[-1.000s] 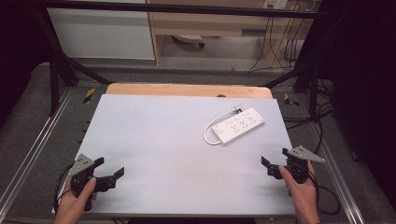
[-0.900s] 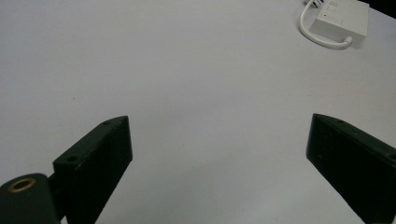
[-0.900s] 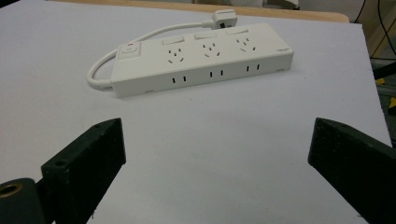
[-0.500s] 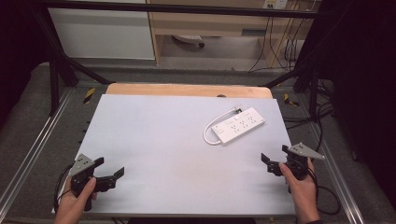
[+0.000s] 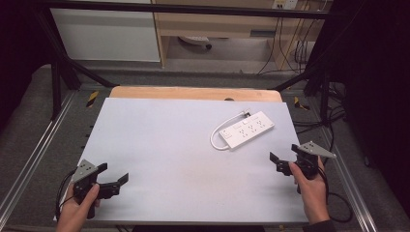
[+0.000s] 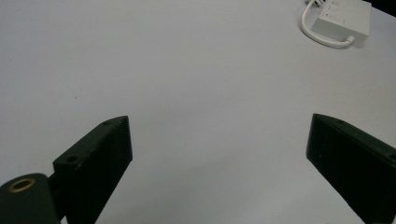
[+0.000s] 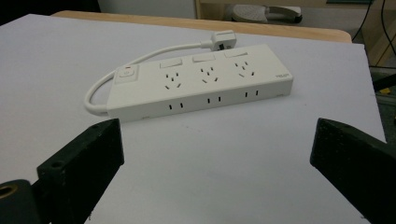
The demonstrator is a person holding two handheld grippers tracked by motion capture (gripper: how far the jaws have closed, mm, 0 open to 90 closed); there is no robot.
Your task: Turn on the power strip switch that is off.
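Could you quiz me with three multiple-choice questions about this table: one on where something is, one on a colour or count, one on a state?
1. Where does the power strip lie on the table?
A near the left gripper
B far right part
C centre

2. What colour is the power strip?
A black
B white
C red

3. How is the right gripper?
A open
B shut on the cord
C shut on the strip

Answers: 1 B, the high view shows it just ahead of the right gripper. 2 B, body and cord are white. 3 A, its jaws stand wide apart, holding nothing.

Right gripper (image 7: 212, 158): jaws wide apart, nothing between. White power strip (image 7: 201, 84) lies flat ahead on grey table (image 7: 56, 70), cord (image 7: 140, 60) looped behind.
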